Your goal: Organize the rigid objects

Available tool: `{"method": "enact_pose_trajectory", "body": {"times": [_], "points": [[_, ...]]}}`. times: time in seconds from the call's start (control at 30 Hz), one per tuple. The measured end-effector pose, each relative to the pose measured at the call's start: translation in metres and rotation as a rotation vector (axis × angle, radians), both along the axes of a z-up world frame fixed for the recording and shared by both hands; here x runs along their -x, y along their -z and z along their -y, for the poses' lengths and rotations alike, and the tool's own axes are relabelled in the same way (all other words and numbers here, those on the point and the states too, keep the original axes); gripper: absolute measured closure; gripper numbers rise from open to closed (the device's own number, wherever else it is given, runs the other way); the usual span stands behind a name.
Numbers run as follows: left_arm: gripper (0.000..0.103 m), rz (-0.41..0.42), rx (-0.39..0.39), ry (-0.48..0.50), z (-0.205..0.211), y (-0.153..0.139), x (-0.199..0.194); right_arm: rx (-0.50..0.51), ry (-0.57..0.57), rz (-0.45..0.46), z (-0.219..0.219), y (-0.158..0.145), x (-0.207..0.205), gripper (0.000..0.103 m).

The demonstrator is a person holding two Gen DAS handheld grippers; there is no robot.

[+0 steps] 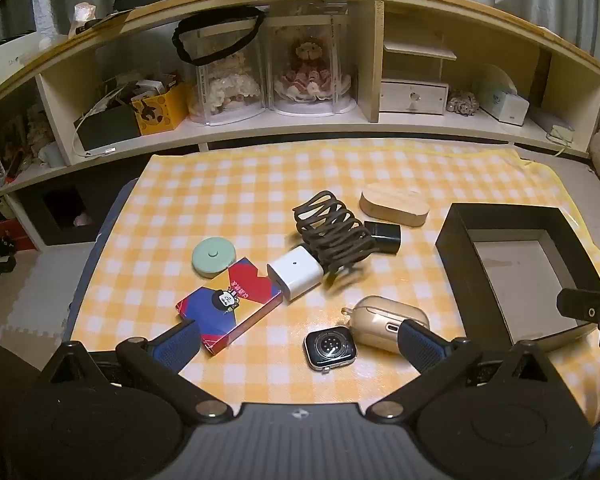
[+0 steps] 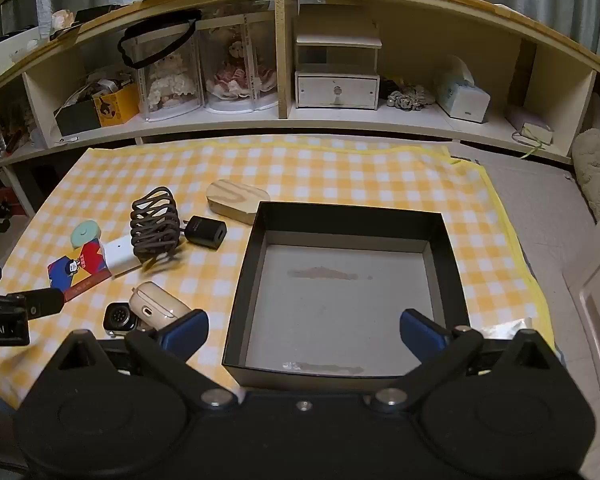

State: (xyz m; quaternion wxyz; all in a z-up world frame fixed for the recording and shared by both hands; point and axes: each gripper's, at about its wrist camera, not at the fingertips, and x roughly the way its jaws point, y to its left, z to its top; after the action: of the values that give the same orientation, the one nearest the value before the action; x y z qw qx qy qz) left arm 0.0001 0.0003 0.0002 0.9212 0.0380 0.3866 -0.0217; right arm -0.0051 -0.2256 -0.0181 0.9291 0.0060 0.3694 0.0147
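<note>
Black box point(image 2: 452, 264) sits empty on the table; smartwatch point(image 1: 330, 348), earbud case point(image 1: 384, 322), chargers and card box lie loose left of it. Left tongs point(image 1: 300, 338) and right tongs point(image 2: 304, 330) both spread wide, holding nothing. Judged start: first pick needed, likely the smartwatch.

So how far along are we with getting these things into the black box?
Nothing is done yet: the black box holds nothing. Nothing is in hand either; the left hand-held gripper and the right hand-held gripper are both open. Still left on the checked cloth: watch, earbud case, card box, white charger, black charger, wooden block, green disc.
</note>
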Motion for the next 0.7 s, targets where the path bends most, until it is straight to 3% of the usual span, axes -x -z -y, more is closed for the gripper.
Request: {"method": "enact_pose_trajectory", "body": {"times": [0.7], "points": [[0.0,0.002,-0.005,0.0,0.0001,0.0,0.0,-0.002,0.0,-0.001,-0.0001,0.0004,-0.0005,0.0]]}}
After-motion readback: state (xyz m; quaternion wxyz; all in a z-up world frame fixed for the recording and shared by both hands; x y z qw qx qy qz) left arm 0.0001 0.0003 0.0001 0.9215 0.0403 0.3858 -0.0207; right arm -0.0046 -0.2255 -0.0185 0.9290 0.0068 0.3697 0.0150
